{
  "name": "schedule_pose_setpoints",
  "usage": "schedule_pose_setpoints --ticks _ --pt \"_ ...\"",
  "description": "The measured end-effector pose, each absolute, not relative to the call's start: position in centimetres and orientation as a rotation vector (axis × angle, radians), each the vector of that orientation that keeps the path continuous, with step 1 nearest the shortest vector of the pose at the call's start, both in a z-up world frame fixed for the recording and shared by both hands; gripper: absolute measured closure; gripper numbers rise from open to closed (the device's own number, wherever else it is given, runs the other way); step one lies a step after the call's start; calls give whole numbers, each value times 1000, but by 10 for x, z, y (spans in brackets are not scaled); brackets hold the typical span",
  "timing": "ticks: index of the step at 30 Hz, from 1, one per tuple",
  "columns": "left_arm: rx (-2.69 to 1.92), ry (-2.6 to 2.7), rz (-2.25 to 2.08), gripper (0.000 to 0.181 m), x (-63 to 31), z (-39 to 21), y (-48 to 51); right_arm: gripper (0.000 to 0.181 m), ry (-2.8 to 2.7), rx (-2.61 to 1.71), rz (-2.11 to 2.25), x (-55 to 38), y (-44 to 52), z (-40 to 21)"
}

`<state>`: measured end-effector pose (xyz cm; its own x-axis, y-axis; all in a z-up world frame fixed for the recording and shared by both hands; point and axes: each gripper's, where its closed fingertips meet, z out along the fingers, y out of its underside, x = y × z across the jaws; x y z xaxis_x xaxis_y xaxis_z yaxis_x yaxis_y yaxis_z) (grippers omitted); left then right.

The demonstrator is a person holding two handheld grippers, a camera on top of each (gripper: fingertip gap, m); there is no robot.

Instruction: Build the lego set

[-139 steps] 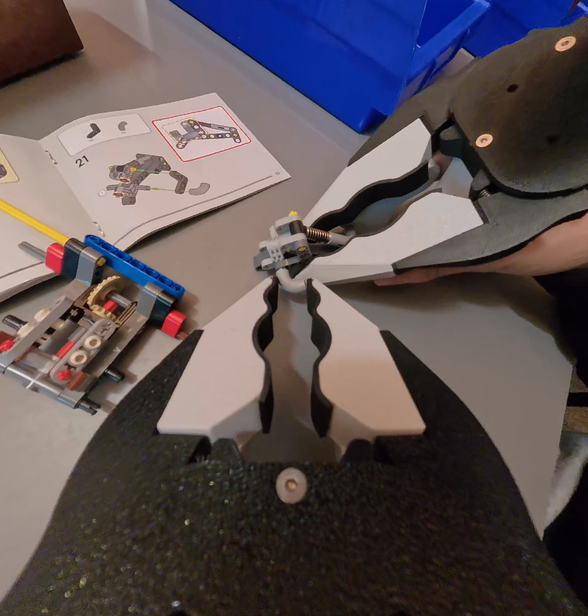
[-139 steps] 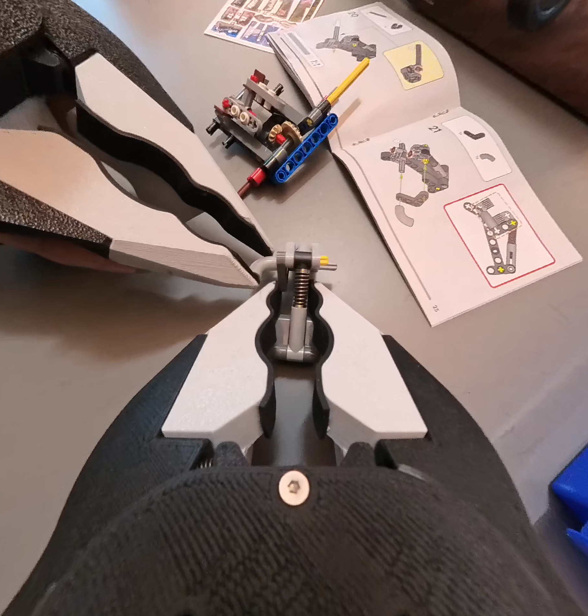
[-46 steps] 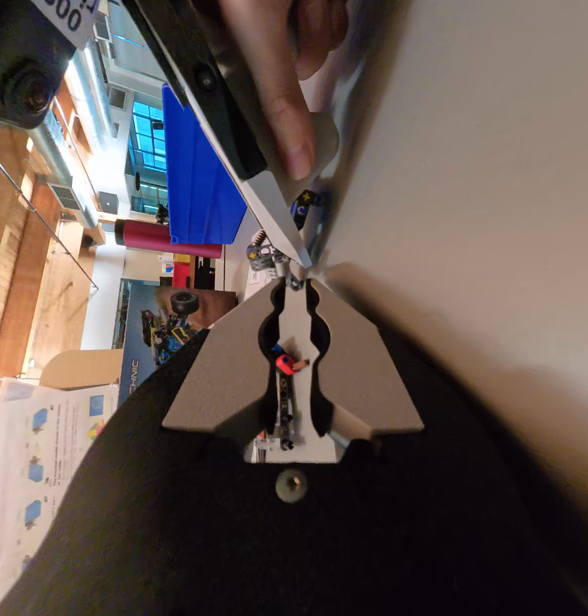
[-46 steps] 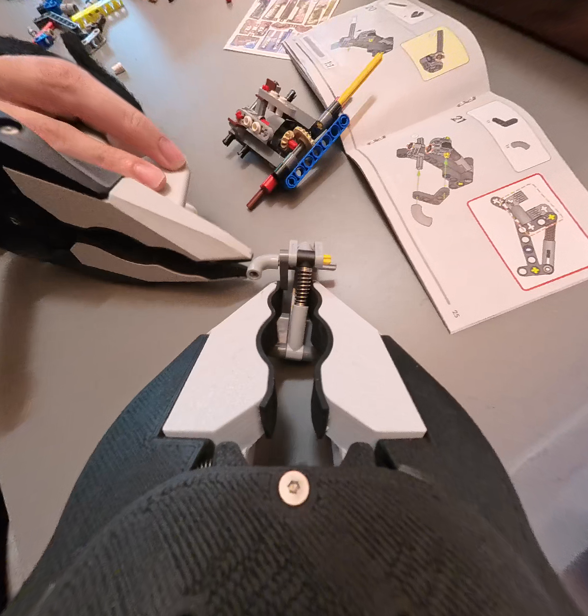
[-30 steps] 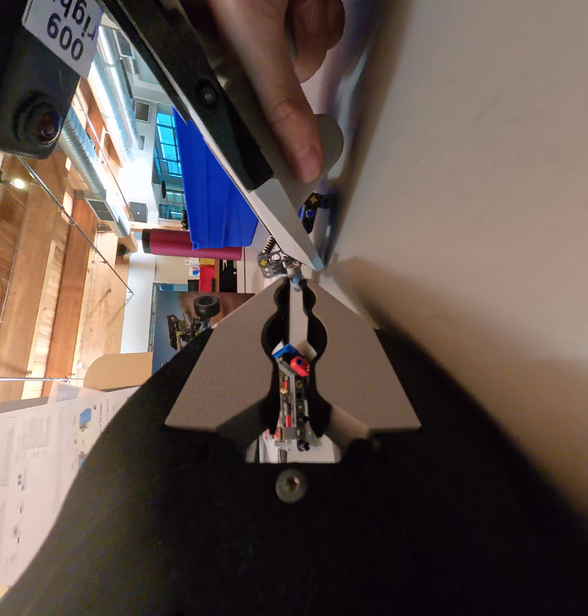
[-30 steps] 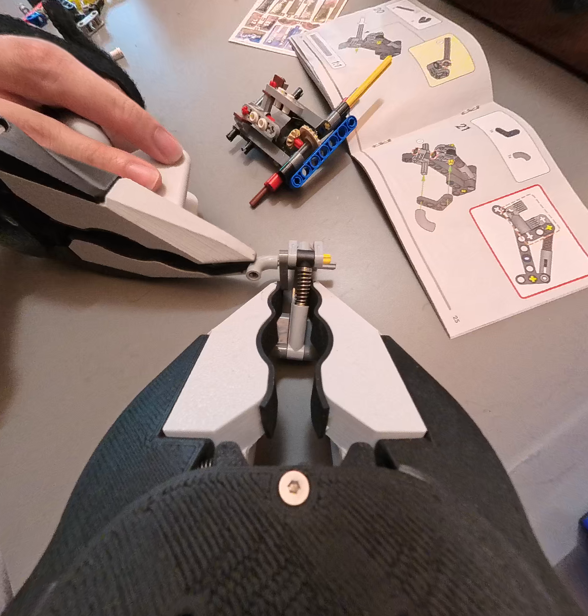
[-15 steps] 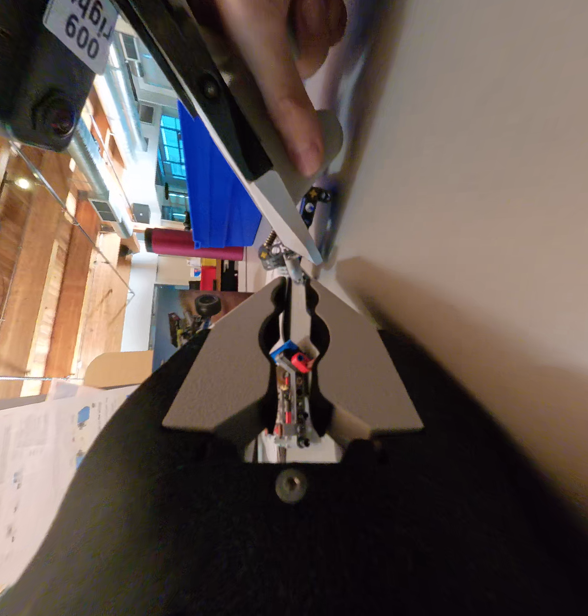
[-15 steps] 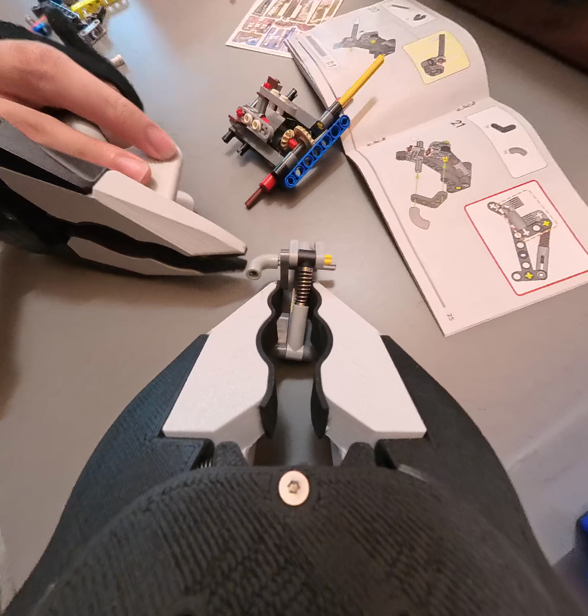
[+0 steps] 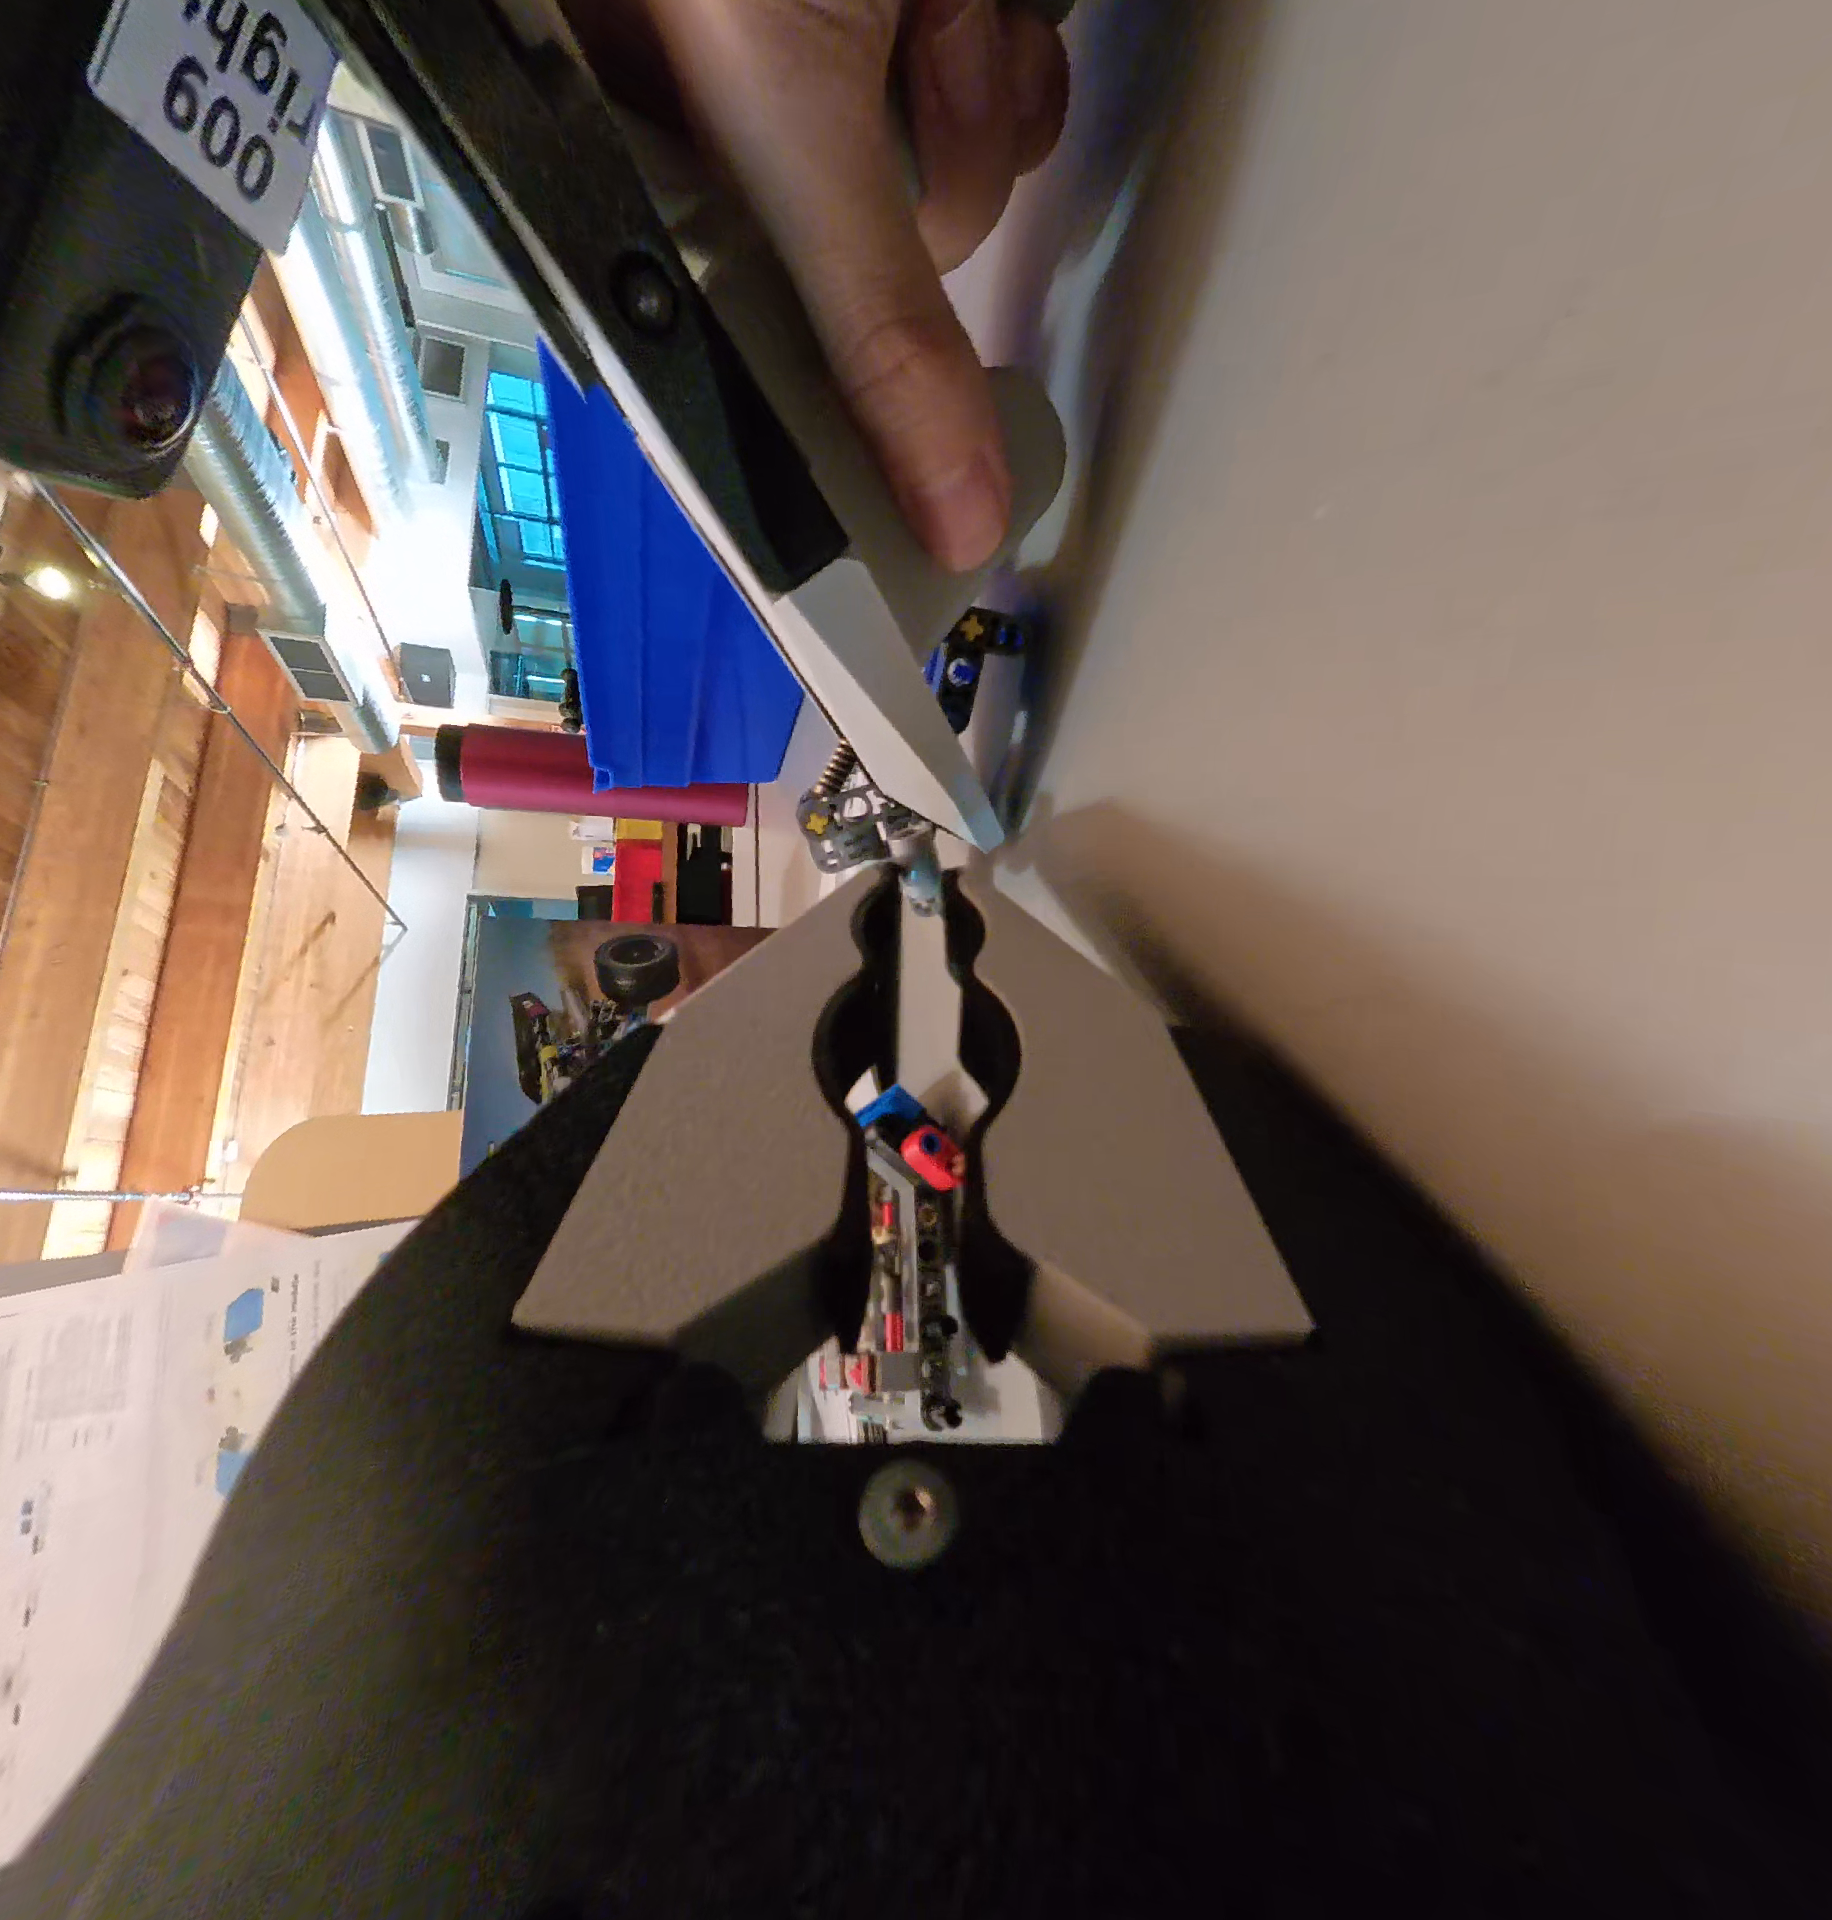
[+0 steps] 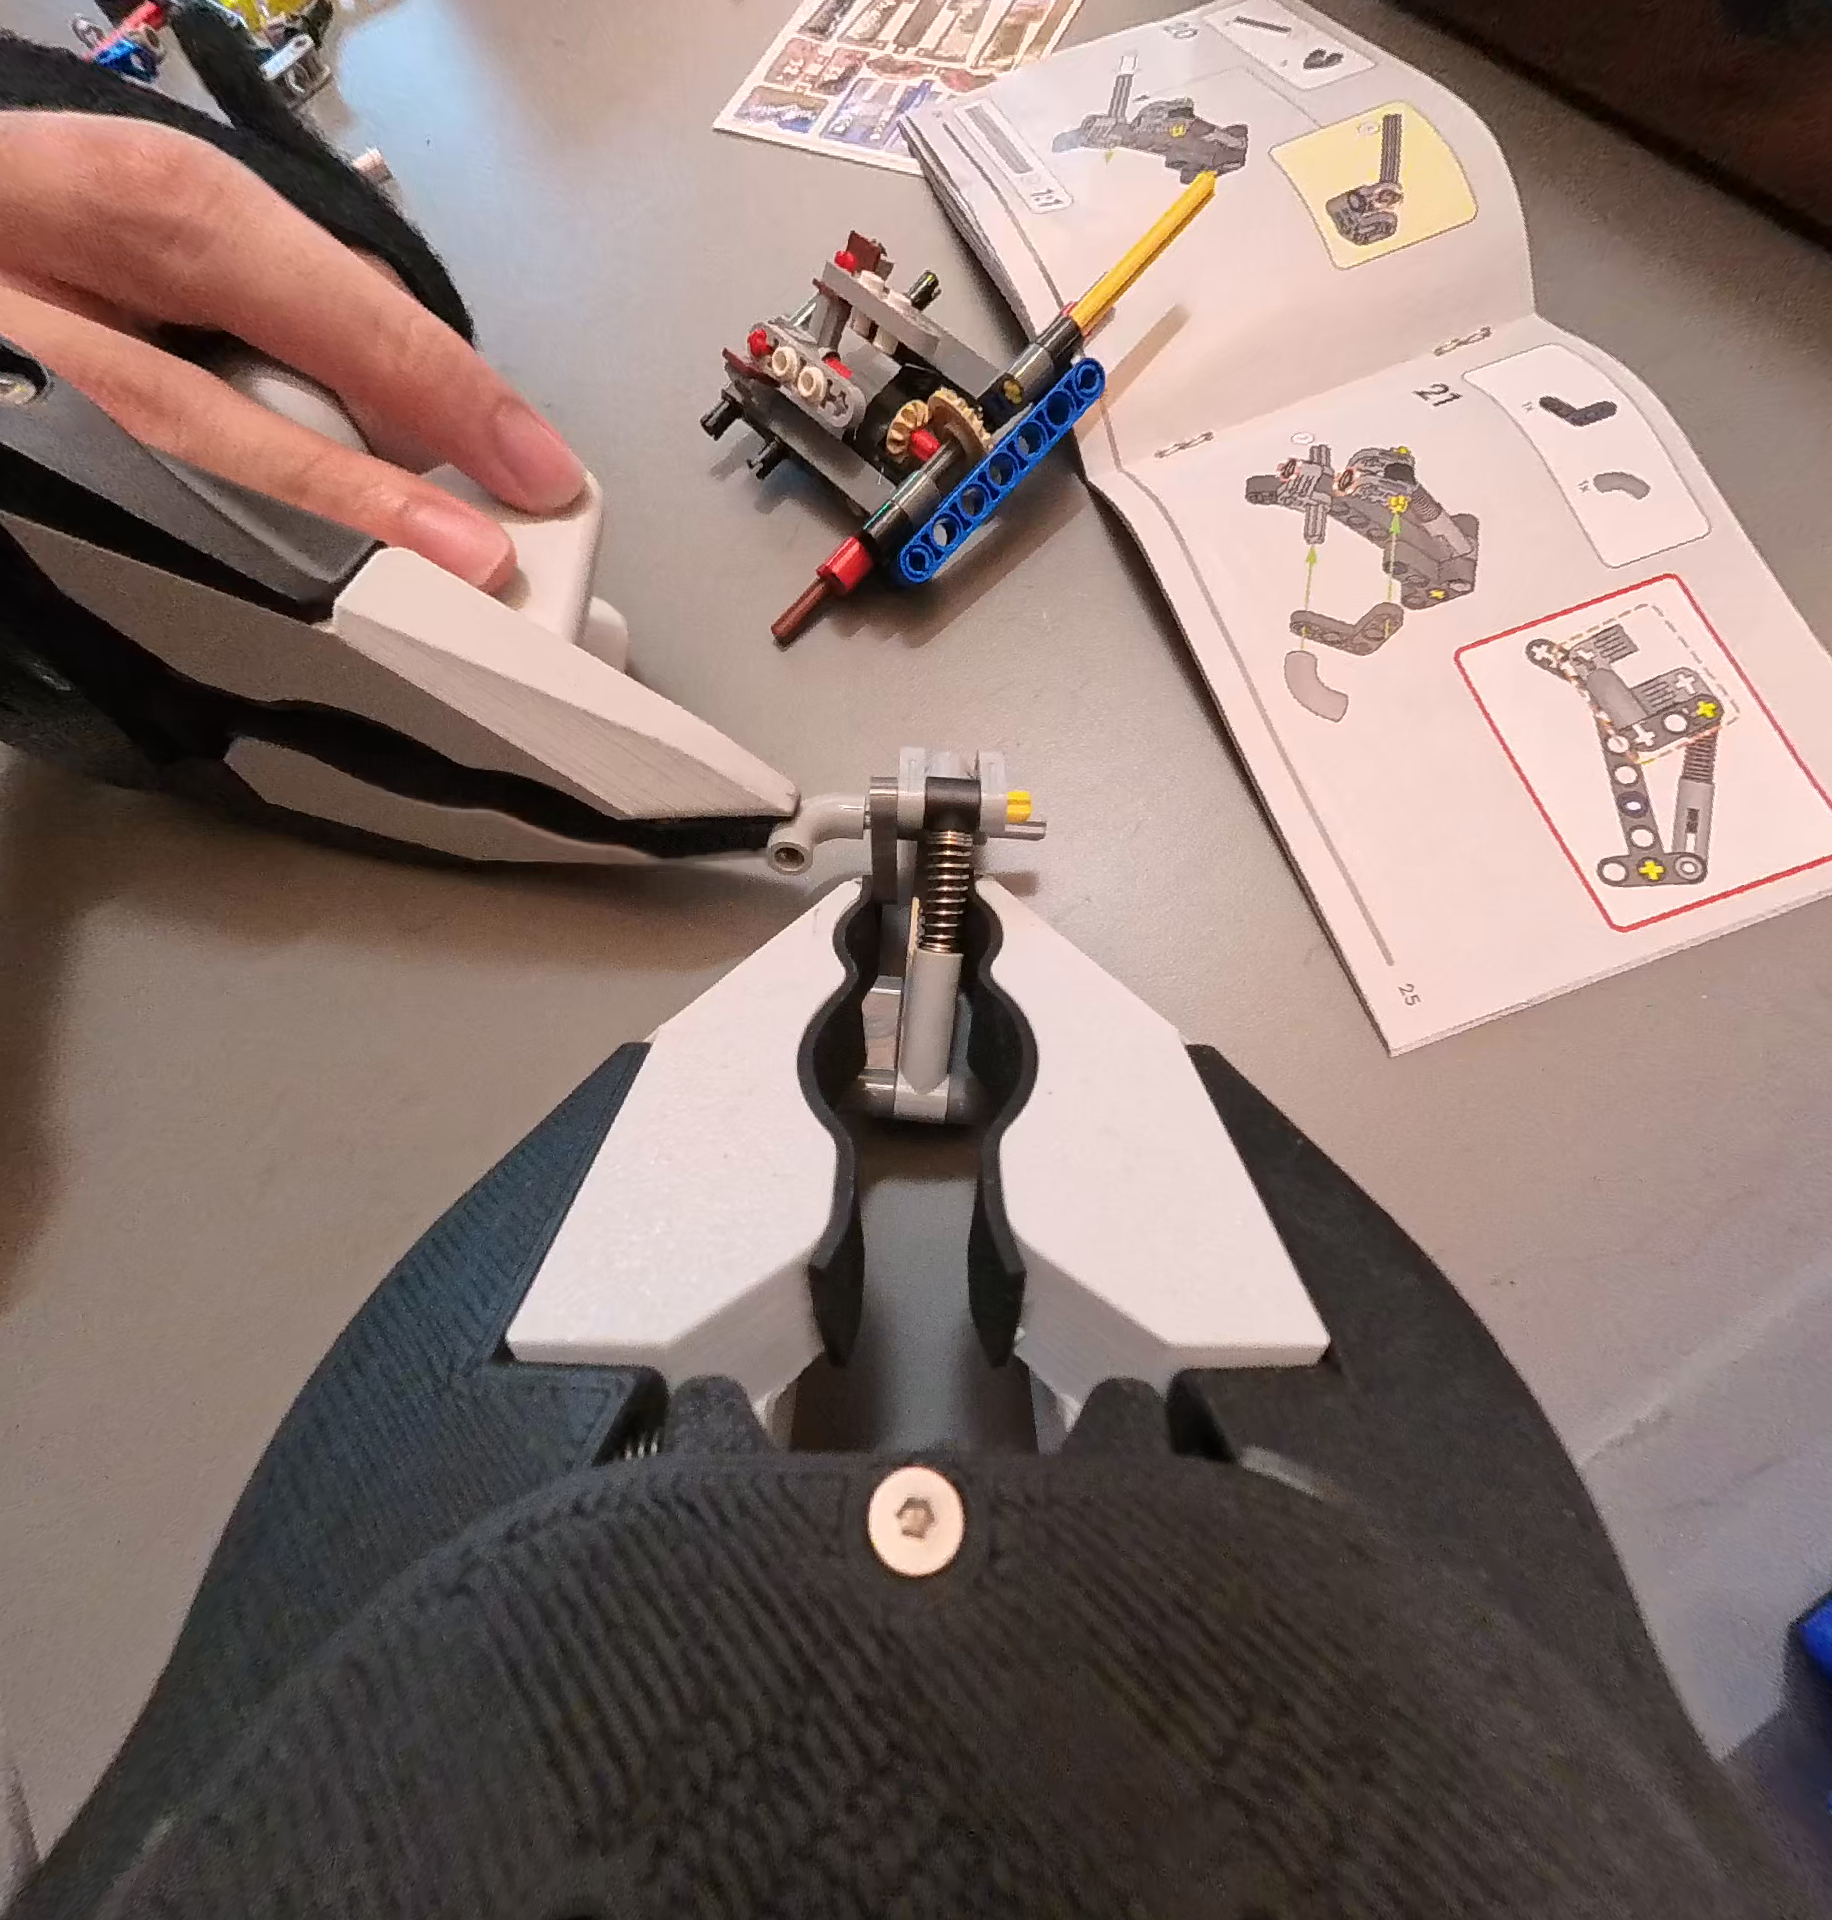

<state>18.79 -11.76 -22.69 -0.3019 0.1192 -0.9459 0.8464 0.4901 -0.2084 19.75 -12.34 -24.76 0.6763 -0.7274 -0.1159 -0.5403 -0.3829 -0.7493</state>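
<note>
While your right gripper (image 10: 917,914) clamps the grey spring-loaded shock-absorber assembly (image 10: 938,883), your left gripper (image 10: 777,821), fingers narrowly parted, meets its curved light-grey connector (image 10: 818,826).

The right gripper (image 10: 927,904) points straight ahead, its two grey fingers (image 10: 704,1132) squeezed tight on a small piece; the left gripper (image 10: 777,821) lies turned on its side, tips almost together. A bare hand (image 10: 247,343) rests on top of the left one.

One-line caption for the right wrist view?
Right tool grips spring shock assembly; left tool meets its grey elbow piece.
</note>
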Motion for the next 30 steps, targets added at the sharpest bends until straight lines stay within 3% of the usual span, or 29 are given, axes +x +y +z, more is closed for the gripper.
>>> schedule_pose_setpoints --ticks 30 --pt "784 1816 -934 178 193 -228 -118 169 981 -2091 -342 199 -124 -248"
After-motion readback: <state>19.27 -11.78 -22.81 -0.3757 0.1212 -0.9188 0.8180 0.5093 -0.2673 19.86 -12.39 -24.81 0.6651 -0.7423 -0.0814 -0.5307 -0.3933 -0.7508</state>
